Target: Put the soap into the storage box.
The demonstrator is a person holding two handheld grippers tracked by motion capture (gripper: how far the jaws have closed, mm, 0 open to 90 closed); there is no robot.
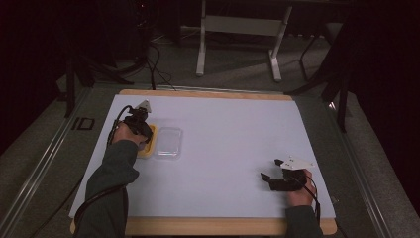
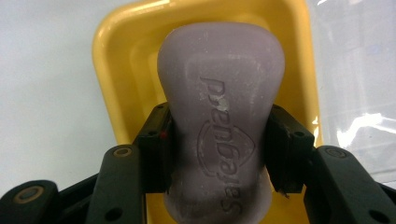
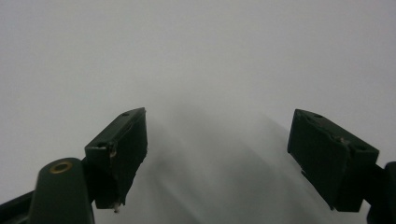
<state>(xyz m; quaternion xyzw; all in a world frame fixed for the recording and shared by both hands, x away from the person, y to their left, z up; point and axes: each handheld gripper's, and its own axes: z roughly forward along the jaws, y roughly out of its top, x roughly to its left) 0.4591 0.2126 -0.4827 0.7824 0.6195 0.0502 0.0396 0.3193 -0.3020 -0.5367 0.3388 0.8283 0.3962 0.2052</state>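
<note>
Both hand-held grippers (image 1: 140,130) (image 1: 270,171) low, level.

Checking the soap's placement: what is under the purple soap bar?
Under the soap bar, clamped by the left gripper, lies the yellow soap dish, its rim and inner wall visible. The bar covers the dish floor, so contact cannot be told.

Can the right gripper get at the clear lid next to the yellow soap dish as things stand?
Probably yes. The right gripper is open and empty, with bare table between it and the clear lid; the left gripper works beside it.
</note>
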